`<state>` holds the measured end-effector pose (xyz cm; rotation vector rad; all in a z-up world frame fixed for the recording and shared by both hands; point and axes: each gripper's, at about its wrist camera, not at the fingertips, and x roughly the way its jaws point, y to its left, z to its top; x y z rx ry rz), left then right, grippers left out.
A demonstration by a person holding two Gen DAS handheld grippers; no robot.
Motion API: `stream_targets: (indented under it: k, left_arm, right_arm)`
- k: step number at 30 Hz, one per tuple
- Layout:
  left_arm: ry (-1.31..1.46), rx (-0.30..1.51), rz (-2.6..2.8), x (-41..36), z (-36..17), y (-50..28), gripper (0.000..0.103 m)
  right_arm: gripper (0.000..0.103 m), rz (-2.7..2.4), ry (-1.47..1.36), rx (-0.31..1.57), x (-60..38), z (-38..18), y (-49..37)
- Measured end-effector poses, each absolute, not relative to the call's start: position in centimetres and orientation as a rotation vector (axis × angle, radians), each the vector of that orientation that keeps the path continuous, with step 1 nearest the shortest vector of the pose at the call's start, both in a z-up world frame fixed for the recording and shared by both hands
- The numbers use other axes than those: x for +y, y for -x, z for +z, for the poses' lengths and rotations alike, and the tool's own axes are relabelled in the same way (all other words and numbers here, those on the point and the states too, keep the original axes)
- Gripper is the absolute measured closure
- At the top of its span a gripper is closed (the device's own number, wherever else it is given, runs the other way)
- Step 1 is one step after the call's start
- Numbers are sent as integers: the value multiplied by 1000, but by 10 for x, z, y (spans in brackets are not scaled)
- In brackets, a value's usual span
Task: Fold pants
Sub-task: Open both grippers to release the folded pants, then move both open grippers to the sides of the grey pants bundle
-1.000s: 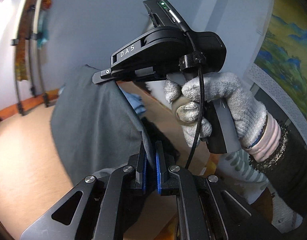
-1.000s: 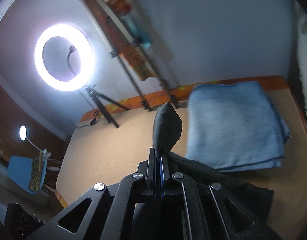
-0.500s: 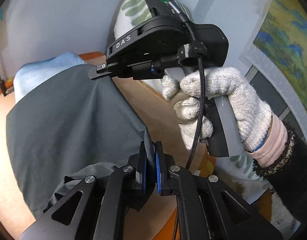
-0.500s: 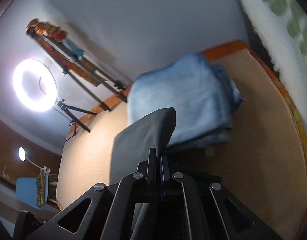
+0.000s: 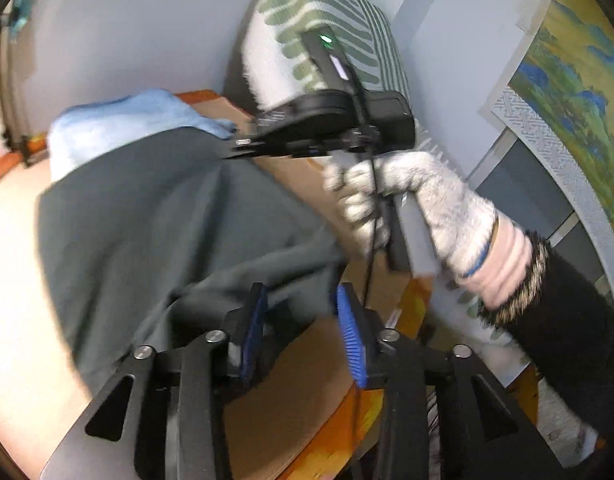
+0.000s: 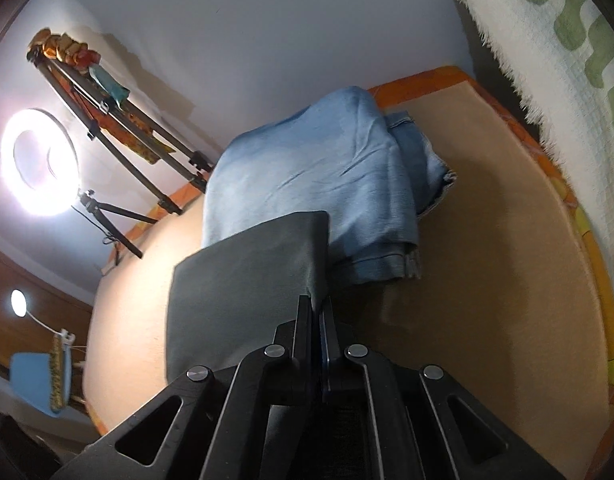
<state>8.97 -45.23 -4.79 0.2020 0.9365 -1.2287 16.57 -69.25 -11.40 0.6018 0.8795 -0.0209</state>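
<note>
The dark grey pants [image 5: 147,220] lie spread on the tan table [image 5: 11,240], their far edge up against a folded pile of blue jeans [image 5: 107,124]. My left gripper [image 5: 301,332] is opening; its blue pads stand apart with a slack fold of the pants between them, not pressed. A gloved hand [image 5: 427,200] holds my right gripper [image 5: 237,145] over the pants' far right corner. In the right wrist view my right gripper [image 6: 317,312] is shut on the edge of the pants [image 6: 243,280], in front of the blue jeans [image 6: 315,176].
A lit ring light [image 6: 35,160] on a tripod and a slanted rack [image 6: 127,140] stand at the table's far left. A green-and-white patterned cloth [image 6: 547,40] hangs at the right. The table's orange rim [image 6: 595,248] curves along the right side.
The left jaws have parted and let the pants' fold go slack. Both grippers have sunk, and the pants now lie flatter on the table, close to the blue jeans.
</note>
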Motion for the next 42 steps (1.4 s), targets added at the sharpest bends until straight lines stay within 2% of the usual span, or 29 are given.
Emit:
stream_targets:
  k: [3, 5, 9, 10, 11, 18, 20, 21, 25, 28, 30, 31, 33, 35, 38, 40, 42]
  left_arm:
    - [-217, 922, -1168, -418, -51, -95, 67]
    - [-227, 906, -1130, -398, -53, -99, 67]
    - [-242, 878, -1051, -368, -61, -104, 67]
    - [-227, 886, -1043, -362, -64, -108, 67]
    - [-215, 892, -1035, -358, -67, -111, 67]
    - [-161, 925, -1000, -353, -85, -130, 67]
    - [-159, 952, -1007, -357, -92, -129, 67]
    - [-174, 961, -1009, -360, -96, -126, 67]
    - [-230, 997, -1024, -364, -109, -113, 67]
    - [-255, 1026, -1043, -368, -117, -106, 67]
    - [-274, 1037, -1049, -368, -119, -101, 67]
    - [-274, 1036, -1049, -367, -118, -101, 67]
    - [-246, 1022, -1038, -362, -112, -106, 67]
    - [-188, 1017, -1021, -357, -104, -118, 66]
    - [-130, 1007, -960, -354, -98, -141, 54]
    - [-88, 1021, -939, -353, -97, -157, 53]
    - [-52, 1040, -915, -354, -99, -172, 52]
  right_arm:
    - [90, -65, -577, 871, -697, -109, -156]
    - [79, -54, -589, 855, -701, -102, -142]
    - [73, -18, -628, 853, -695, -88, -107]
    - [63, -6, -643, 853, -691, -86, -98]
    - [61, 9, -653, 852, -686, -84, -88]
    - [60, 9, -632, 1008, -654, -106, -58]
    - [73, 5, -593, 1049, -648, -116, -54]
    - [76, -9, -564, 1061, -647, -120, -53]
    - [77, -136, -463, 1109, -655, -129, -49]
    - [76, -111, -482, 1069, -659, -120, -43]
    - [69, -105, -465, 1037, -657, -112, -41]
    - [61, -110, -447, 1016, -656, -107, -40]
    - [58, -109, -449, 973, -658, -98, -40]
    - [43, -77, -492, 922, -664, -92, -42]
    - [28, -51, -530, 876, -667, -90, -54]
    - [22, -14, -566, 889, -667, -96, -71]
    - [20, 18, -592, 922, -665, -104, -85]
